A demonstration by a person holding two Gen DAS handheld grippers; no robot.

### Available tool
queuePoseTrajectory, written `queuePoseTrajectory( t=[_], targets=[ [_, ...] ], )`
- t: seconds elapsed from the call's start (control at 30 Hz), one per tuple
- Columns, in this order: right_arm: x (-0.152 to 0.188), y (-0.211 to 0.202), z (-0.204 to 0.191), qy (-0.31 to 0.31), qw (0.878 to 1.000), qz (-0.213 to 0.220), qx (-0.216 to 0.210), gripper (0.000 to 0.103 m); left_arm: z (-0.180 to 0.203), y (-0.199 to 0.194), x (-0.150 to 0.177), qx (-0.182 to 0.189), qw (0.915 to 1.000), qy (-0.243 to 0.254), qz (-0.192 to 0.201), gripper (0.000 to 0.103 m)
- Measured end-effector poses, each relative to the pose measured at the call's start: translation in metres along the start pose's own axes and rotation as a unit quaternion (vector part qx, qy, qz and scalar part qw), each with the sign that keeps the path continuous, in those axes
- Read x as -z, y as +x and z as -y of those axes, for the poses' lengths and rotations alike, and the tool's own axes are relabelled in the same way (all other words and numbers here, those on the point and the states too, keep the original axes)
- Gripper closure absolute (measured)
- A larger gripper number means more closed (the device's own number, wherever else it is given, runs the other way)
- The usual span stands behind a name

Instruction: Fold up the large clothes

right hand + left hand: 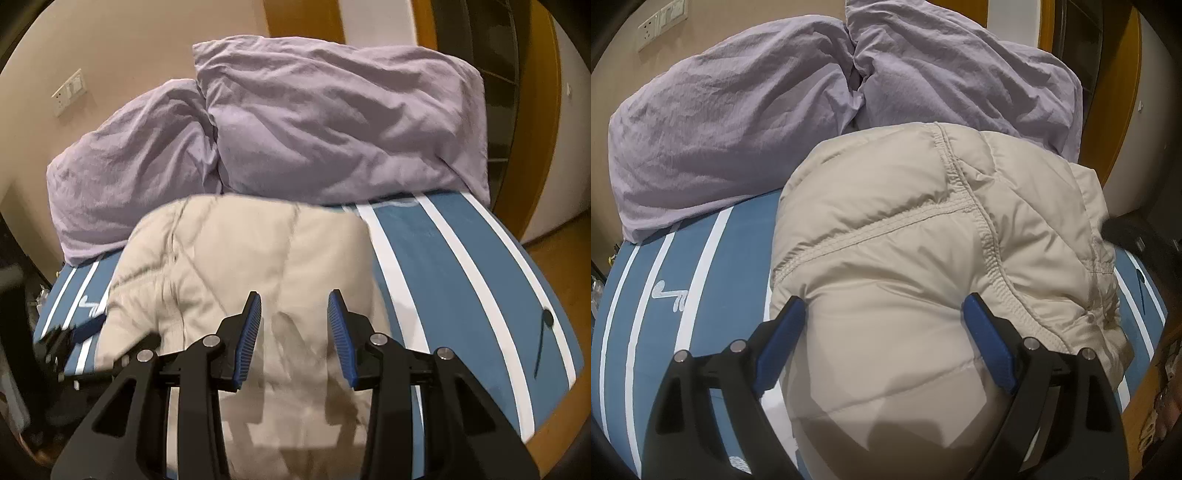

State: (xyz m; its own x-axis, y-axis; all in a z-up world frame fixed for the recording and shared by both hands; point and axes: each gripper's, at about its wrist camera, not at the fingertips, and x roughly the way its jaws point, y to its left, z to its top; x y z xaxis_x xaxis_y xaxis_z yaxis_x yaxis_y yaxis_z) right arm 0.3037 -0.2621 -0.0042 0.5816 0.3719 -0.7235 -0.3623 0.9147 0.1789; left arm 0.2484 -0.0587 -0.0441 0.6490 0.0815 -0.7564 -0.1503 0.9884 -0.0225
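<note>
Bed (461,258): blue, white-striped; lilac pillows (332,122) behind.
Left view: left gripper (882,325) fingers wide apart, straddling beige jacket (905,229).
Right view: right gripper (294,332) fingers apart, empty.

Each gripper (884,314) (294,308) has black angular arms, silver round pivot pins and ribbed blue finger pads (246,343).

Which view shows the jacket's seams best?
The left wrist view: the jacket fills it, sharp, with stitched seams clear. The right wrist view shows the jacket blurred, seams only faint lines.
</note>
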Motion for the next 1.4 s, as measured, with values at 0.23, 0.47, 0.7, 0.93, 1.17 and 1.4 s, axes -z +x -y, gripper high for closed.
queuePoseTrajectory(
  t=[0.23,0.47,0.7,0.93,1.17,1.4],
  targets=[
    [-0.018,0.039,0.004,0.000,1.000,-0.005,0.017,0.063,0.000,0.000,-0.001,0.003,1.0000,-0.007,-0.001,0.015],
    [-0.004,0.077,0.013,-0.002,0.999,-0.038,0.030,0.064,0.002,-0.003,-0.004,0.011,0.9999,-0.008,0.000,0.015],
    [0.007,0.095,0.023,0.003,0.998,-0.049,0.024,0.064,0.007,-0.009,-0.011,0.020,0.9998,-0.005,0.004,0.015],
    [0.014,0.100,0.031,0.017,0.998,-0.051,0.012,0.064,0.001,-0.017,-0.034,0.026,0.9990,-0.032,0.015,0.016],
    [0.015,0.100,0.033,0.020,0.999,-0.045,0.007,0.064,0.006,-0.006,-0.077,0.004,0.9987,-0.031,0.041,0.016],
    [0.016,0.099,0.035,0.023,0.999,-0.039,0.002,0.064,0.014,0.031,-0.084,-0.023,0.9995,-0.018,0.013,0.016]
  ],
)
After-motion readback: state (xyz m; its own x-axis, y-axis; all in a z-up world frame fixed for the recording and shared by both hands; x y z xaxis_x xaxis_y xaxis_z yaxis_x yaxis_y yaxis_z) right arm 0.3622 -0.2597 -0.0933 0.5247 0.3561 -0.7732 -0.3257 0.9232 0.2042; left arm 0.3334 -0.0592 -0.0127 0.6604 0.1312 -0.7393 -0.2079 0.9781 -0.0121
